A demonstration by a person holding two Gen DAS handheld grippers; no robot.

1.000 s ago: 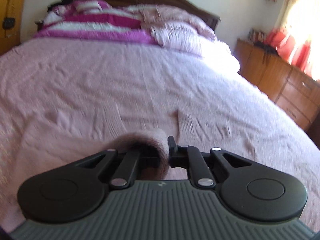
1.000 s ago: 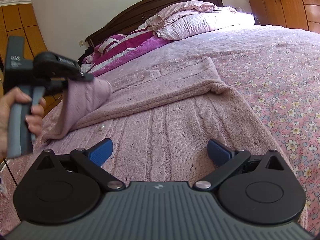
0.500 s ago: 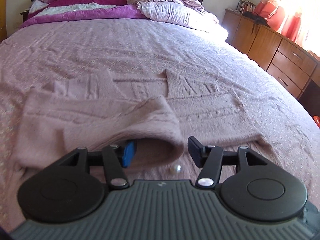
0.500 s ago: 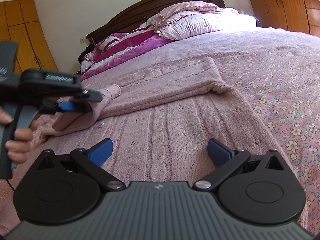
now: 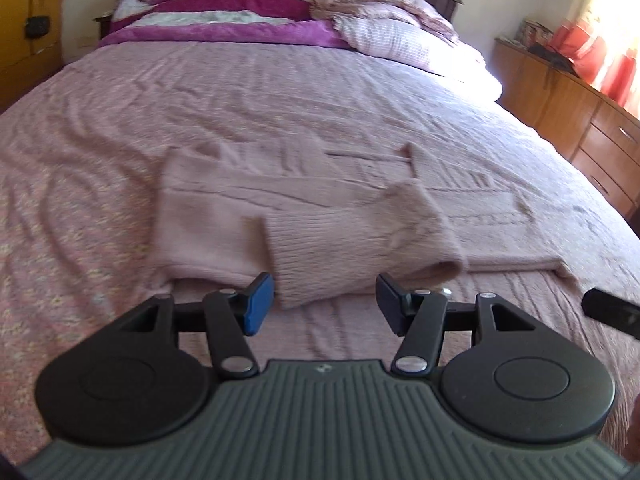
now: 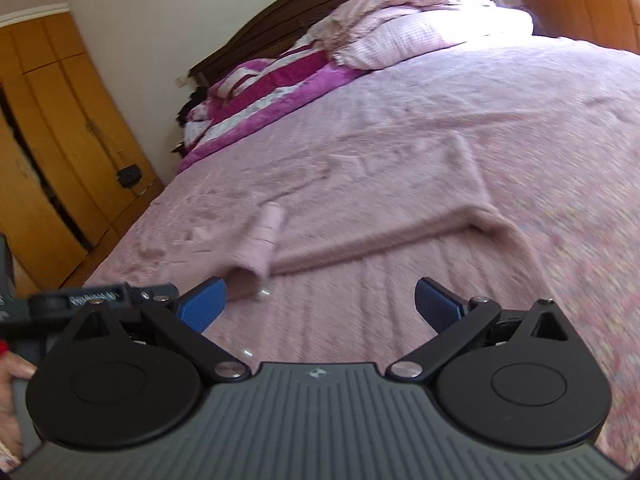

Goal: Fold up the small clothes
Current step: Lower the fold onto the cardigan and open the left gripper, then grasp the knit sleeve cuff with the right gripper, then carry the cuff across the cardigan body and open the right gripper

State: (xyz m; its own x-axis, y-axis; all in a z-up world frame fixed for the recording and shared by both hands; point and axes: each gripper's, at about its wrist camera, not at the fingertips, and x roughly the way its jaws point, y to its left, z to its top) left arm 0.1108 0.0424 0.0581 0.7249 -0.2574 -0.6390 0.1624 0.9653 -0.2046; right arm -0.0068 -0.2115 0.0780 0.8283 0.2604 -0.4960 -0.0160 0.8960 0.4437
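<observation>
A pale pink knitted sweater (image 5: 280,208) lies flat on the bed. Its ribbed sleeve cuff (image 5: 352,256) is folded across the body and rests just beyond my left gripper (image 5: 324,304), which is open and empty. In the right wrist view the sweater (image 6: 400,208) spreads ahead, with the sleeve cuff (image 6: 260,252) lying at the left. My right gripper (image 6: 320,310) is open and empty, low over the sweater's lower part. The left gripper's body (image 6: 96,300) shows at the left edge of that view.
The bed carries a pink floral cover (image 5: 80,160). A magenta striped blanket (image 5: 224,16) and pink pillows (image 5: 400,36) lie at the headboard. A wooden dresser (image 5: 568,108) stands to the right, and wooden wardrobe doors (image 6: 52,152) to the left.
My left gripper opened, let go of the sleeve cuff, and drew back. The cuff now lies on the sweater. My right gripper stayed open, and its view has tilted and shifted.
</observation>
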